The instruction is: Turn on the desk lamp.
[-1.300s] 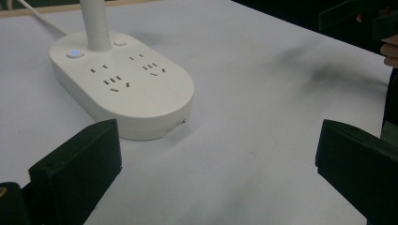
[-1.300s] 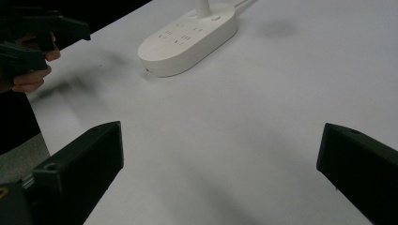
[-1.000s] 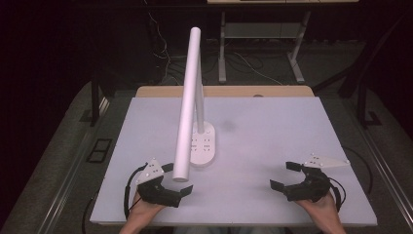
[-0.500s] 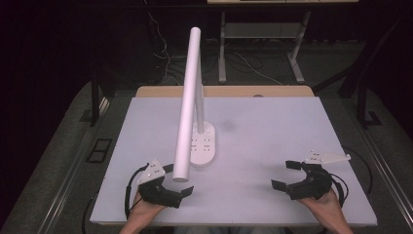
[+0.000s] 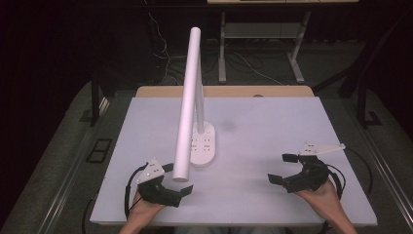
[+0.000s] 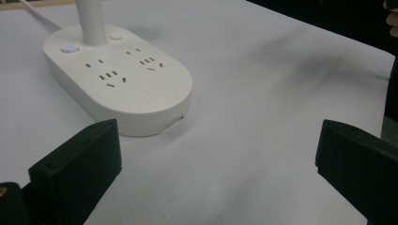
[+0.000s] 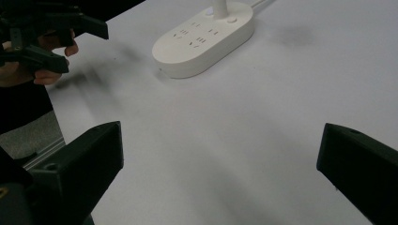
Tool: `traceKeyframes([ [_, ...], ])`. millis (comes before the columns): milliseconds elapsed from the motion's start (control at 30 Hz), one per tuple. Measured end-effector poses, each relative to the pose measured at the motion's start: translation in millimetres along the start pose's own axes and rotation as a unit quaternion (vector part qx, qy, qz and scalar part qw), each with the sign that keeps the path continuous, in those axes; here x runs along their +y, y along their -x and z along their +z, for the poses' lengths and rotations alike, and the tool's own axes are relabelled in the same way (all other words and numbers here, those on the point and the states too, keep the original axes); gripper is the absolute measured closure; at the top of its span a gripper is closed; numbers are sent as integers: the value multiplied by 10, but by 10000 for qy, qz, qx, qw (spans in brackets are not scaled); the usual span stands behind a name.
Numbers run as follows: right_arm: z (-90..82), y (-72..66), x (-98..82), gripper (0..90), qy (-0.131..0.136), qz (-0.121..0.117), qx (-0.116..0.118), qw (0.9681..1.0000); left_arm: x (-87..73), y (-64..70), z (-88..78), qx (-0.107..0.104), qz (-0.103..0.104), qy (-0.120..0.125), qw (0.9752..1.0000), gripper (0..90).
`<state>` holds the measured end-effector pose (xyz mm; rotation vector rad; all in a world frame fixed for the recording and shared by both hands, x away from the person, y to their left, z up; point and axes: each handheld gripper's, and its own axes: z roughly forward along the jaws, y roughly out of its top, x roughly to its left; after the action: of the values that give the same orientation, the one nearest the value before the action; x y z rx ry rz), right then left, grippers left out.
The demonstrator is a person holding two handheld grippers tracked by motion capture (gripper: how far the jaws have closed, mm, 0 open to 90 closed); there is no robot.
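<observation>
A white desk lamp stands mid-table: its oval base (image 5: 203,145) carries sockets and buttons, and its long tube head (image 5: 187,107) slants down toward the front. The same base (image 6: 117,79) lies just ahead of my left gripper's jaws, with a blue-lit button at its far left. From the right gripper view the base (image 7: 204,40) sits farther off, upper middle. My left gripper (image 5: 178,179) rests near the front left edge, open and empty. My right gripper (image 5: 281,168) hovers at the front right, open too, nothing between its jaws.
The white table top (image 5: 272,126) has a wooden strip (image 5: 224,91) along its far edge. A white cord (image 6: 37,16) leaves the lamp base toward the back. Beyond the table are a dark floor with cables and metal desk legs (image 5: 297,63).
Both hands have crept slightly; the right gripper has shifted a little toward the front. The lamp has not moved.
</observation>
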<state>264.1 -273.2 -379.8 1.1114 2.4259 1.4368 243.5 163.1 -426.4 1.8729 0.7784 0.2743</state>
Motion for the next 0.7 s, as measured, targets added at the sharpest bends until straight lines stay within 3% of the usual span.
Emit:
traceKeyframes([
  [700, 224, 41, 363, 6, -238, -131, 88, 9996, 2, -3, -5, -18, -4, 16, 10000, 0],
])
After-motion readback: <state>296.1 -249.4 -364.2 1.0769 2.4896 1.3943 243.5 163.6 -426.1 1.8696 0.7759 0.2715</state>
